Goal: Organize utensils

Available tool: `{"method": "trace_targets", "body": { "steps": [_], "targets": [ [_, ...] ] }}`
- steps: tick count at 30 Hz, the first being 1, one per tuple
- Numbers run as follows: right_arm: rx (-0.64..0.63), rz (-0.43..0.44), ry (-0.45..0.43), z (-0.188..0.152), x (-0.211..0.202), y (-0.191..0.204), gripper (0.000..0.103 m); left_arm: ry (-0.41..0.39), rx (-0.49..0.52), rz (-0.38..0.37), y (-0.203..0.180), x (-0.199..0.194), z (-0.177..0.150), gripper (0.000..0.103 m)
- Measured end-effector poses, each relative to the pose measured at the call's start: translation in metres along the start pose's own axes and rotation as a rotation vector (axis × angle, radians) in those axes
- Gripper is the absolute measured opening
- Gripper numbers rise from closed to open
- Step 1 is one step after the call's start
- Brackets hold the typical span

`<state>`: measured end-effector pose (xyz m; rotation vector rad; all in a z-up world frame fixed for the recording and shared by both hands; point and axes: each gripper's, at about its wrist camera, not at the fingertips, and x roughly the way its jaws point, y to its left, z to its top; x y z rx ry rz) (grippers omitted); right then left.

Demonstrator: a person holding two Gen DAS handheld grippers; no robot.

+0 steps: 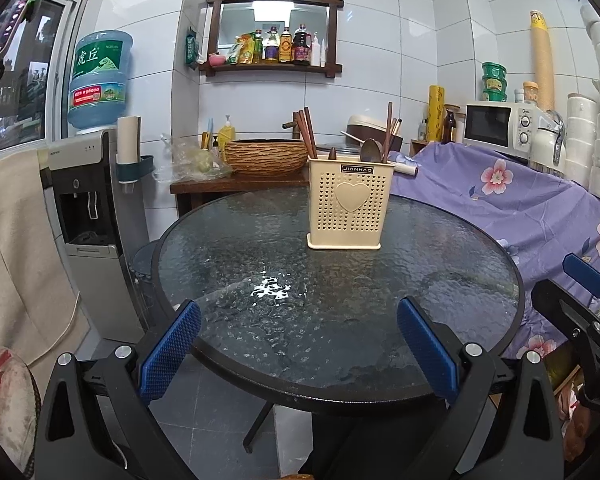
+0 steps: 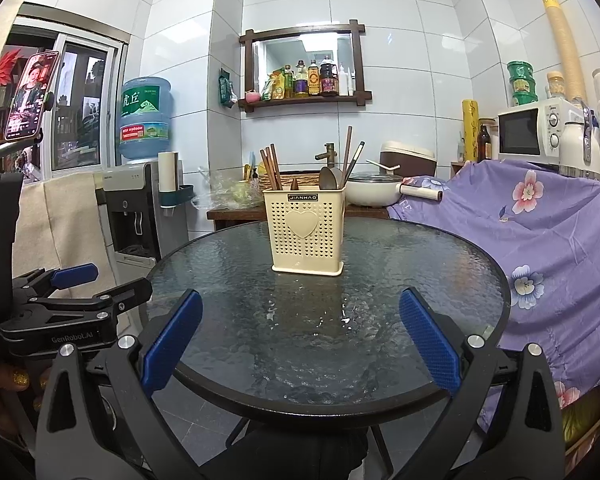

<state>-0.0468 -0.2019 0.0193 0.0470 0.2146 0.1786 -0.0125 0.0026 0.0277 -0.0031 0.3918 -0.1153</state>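
A cream perforated utensil holder (image 1: 350, 202) (image 2: 305, 231) with a heart on its front stands upright on the far half of the round glass table (image 1: 260, 264) (image 2: 420, 272). Brown chopsticks (image 1: 308, 132) (image 2: 271, 167) stick up from its left side. A dark spoon (image 1: 370, 150) (image 2: 329, 178) and more chopsticks (image 2: 350, 156) stand in its right side. My left gripper (image 1: 299, 320) hangs open over the table's near edge, nothing between its blue pads. My right gripper (image 2: 300, 314) is open too, likewise empty. Each gripper shows at the other view's edge.
Behind the table, a wooden counter holds a woven basket (image 1: 266, 156), a pot (image 2: 374, 190) and a tap. A water dispenser (image 1: 96, 216) stands left. Purple floral cloth (image 1: 512, 200) covers furniture on the right, with a microwave (image 2: 532, 132) behind it. A person's hand (image 2: 4, 384) holds the left gripper.
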Motion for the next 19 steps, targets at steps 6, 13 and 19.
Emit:
{"method": "trace_targets", "body": {
  "steps": [6,13,19],
  "targets": [
    [0.005,-0.001,0.008,-0.0003,0.0002,-0.0002,0.097,0.005,-0.014,0.006,0.0033,0.0007,-0.0005,0.097],
    [0.008,-0.004,0.016,0.0015,0.0029,-0.0003,0.097,0.019,0.001,0.022,0.001,0.0031,-0.001,0.097],
    [0.011,-0.002,0.019,0.0008,0.0033,-0.0005,0.097,0.025,0.002,0.026,0.001,0.0042,-0.0011,0.097]
  ]
}}
